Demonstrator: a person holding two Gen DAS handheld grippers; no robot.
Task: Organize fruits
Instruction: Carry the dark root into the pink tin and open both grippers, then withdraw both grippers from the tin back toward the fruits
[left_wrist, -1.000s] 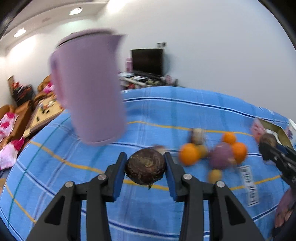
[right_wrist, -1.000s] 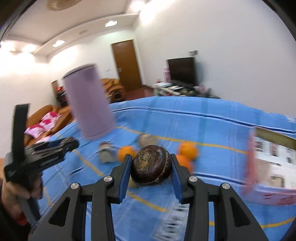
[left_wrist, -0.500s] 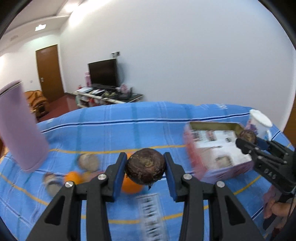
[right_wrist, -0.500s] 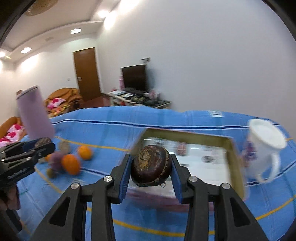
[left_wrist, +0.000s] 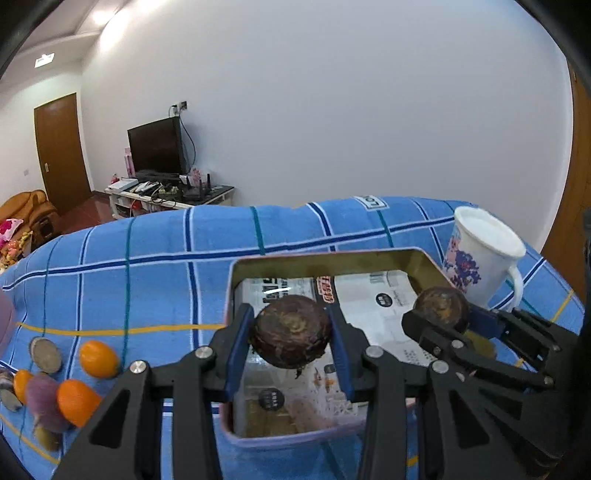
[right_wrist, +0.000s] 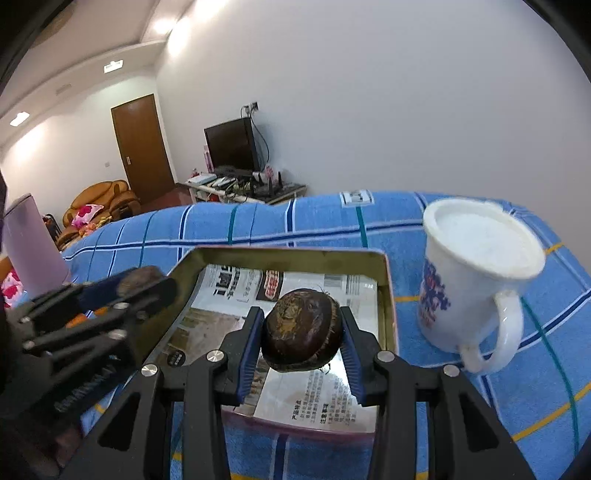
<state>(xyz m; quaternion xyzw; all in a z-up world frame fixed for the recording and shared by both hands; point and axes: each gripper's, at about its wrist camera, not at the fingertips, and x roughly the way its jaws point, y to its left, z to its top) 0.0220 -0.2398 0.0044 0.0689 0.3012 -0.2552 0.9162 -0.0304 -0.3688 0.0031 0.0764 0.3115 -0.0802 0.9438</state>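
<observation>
My left gripper (left_wrist: 291, 334) is shut on a dark brown round fruit (left_wrist: 290, 325) and hangs over the near left part of a newspaper-lined metal tin (left_wrist: 325, 255). My right gripper (right_wrist: 301, 336) is shut on a second brown fruit (right_wrist: 299, 321) above the tin (right_wrist: 288, 252), near its middle. Each gripper shows in the other's view: the right gripper (left_wrist: 441, 315) with its fruit (left_wrist: 439, 302) over the tin's right side, the left gripper (right_wrist: 136, 286) blurred at the tin's left edge. Loose oranges (left_wrist: 98, 359) and a purple fruit (left_wrist: 42, 400) lie left of the tin.
A white mug (right_wrist: 476, 280) with a blue-red print stands just right of the tin. A lilac jug (right_wrist: 31, 243) stands far left. A blue checked cloth (left_wrist: 147, 280) covers the table, which ends behind the tin. A greyish round piece (left_wrist: 45, 354) lies by the oranges.
Both grippers have swung right, away from the lilac jug and the fruit pile, and now hang over the tin. Each has kept its brown fruit.
</observation>
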